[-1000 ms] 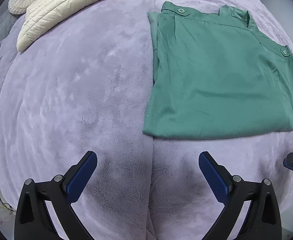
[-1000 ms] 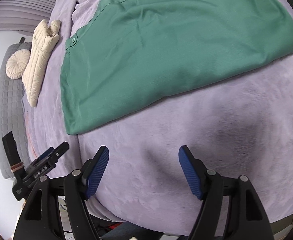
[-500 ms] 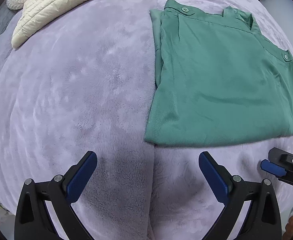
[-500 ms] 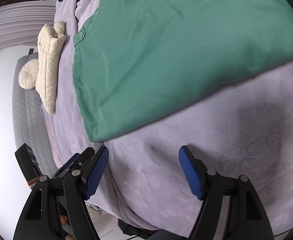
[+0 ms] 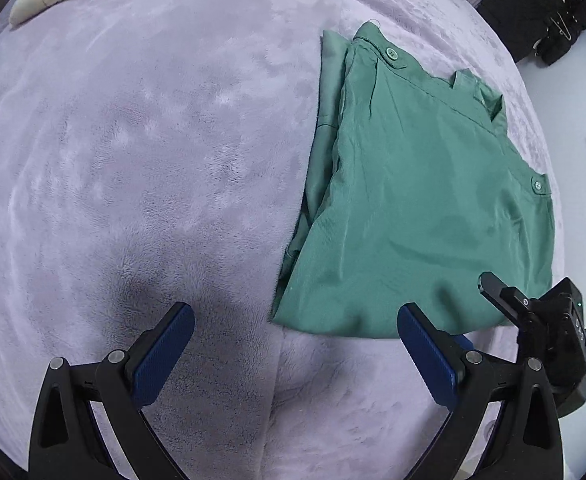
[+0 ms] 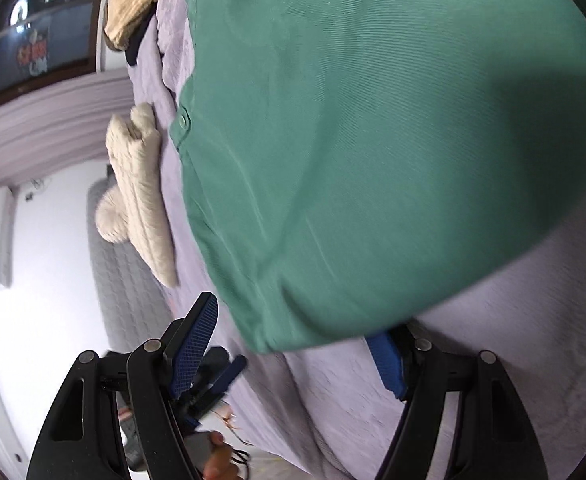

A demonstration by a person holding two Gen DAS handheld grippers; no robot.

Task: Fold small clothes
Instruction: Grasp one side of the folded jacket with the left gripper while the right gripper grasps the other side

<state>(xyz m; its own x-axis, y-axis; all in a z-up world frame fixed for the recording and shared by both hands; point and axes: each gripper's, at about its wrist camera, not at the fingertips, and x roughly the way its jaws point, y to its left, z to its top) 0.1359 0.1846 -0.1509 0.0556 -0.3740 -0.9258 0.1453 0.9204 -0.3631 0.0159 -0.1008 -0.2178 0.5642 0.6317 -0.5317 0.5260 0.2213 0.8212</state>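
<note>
One green garment, one cream quilted jacket, one purple blanket, two claws.

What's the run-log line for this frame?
task: fold small clothes | green garment flat on purple blanket | left gripper open, short of hem | right gripper open, straddling hem | fold: not started

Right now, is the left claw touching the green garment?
Apart. In the left wrist view the left claw stands open over bare blanket, with purple showing between its pads and the green garment hem.
</note>
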